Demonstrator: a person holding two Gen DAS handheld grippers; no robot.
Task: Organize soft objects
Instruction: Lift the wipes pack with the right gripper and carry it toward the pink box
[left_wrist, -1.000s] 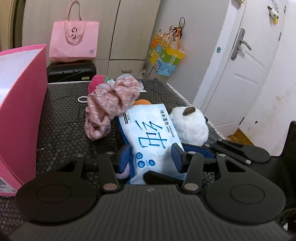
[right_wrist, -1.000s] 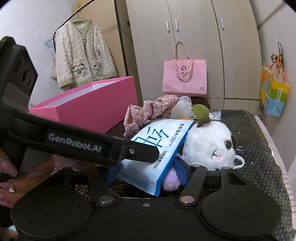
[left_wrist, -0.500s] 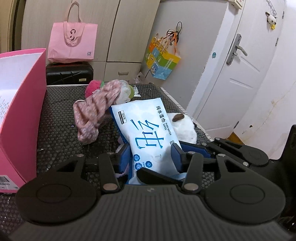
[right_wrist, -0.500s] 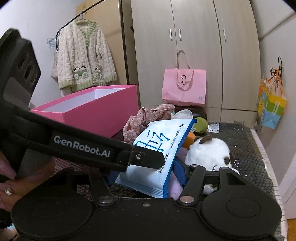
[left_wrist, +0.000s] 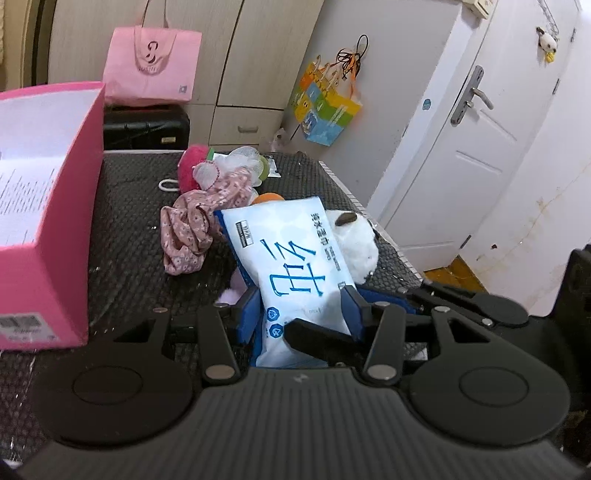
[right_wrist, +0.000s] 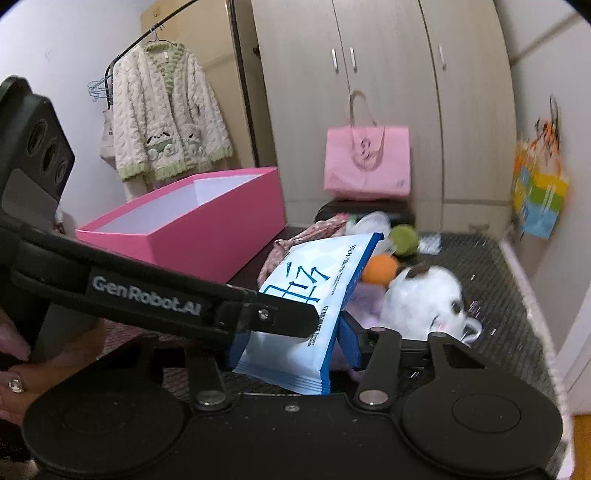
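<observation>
Blue-and-white plastic crinkles between both tools: the soft rectangular pack of wet wipes with large blue characters (left_wrist: 291, 266) sits at the lower middle of the left wrist view, its near end clamped between the blue pads of the left tool (left_wrist: 301, 314). The pack tilts up and away from the camera, clear of the black dimpled bench (left_wrist: 122, 229).

In the right wrist view the same pack (right_wrist: 314, 295) lies in the middle of the frame between the blue fingers of the right tool (right_wrist: 291, 343), whose jaws are closing on it. The right pad sits against the pack's edge; the left one is hidden behind the black arm of the other tool, which crosses from the left edge and reaches the pack. A hand (right_wrist: 22, 354) grips that tool at the lower left.

Just behind the pack, to the right, lies a white plush toy with a brown ear (left_wrist: 354, 240), touching the pack. An orange ball (right_wrist: 380, 269) and a green ball (right_wrist: 404, 240) lie further back, near a crumpled pink floral cloth (left_wrist: 195, 225) left of the pack. A red plush piece (left_wrist: 192, 170) and a white mesh puff (left_wrist: 243, 155) sit behind the cloth.

An open pink cardboard box with a white inside (left_wrist: 48, 221) stands at the left of the bench, well apart from the pack. A pink tote bag (left_wrist: 153, 70) rests on a black case (left_wrist: 146, 127) against the wardrobe.
</observation>
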